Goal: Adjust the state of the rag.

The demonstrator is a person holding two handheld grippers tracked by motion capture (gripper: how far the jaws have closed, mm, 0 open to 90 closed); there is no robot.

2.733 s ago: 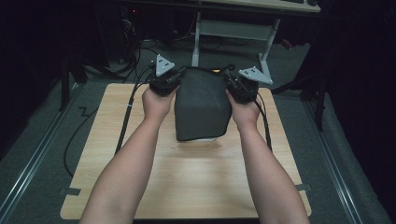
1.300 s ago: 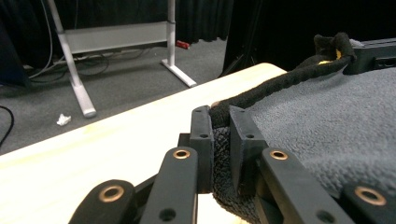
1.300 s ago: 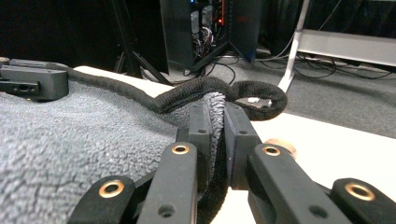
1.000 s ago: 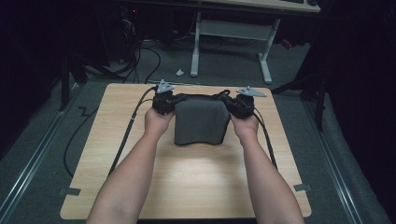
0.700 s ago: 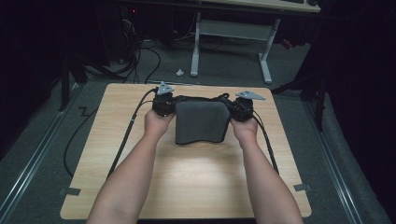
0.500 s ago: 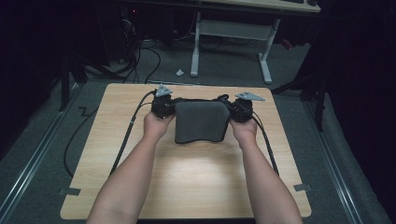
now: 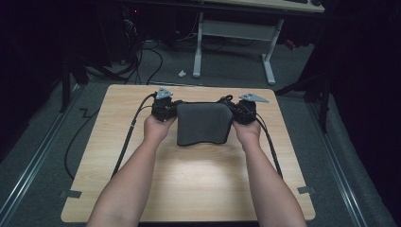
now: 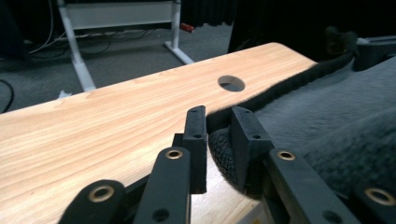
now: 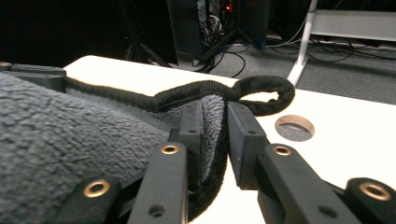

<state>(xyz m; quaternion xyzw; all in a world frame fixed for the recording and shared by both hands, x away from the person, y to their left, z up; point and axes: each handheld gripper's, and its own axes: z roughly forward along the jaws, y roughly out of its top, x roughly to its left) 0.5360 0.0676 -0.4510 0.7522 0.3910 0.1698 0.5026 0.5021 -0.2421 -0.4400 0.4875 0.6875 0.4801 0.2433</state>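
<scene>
Two grippers, left (image 7: pixel 171 109) and right (image 7: pixel 235 111), are seen at the folded grey towel's (image 7: pixel 203 124) 9 and 3 o'clock corners; jaws have just been opening, hem loose between them.

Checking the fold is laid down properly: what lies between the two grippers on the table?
In the high view, the folded grey towel spans the stretch from the left gripper to the right gripper, lying flat on the wooden table. Both jaws have just been opening, its black-trimmed edge between them.

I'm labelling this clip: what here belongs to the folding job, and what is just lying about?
In the job: grey towel, left gripper, right gripper, wooden table.

Lying about: white desk frame, floor cables, small white scrap.
</scene>
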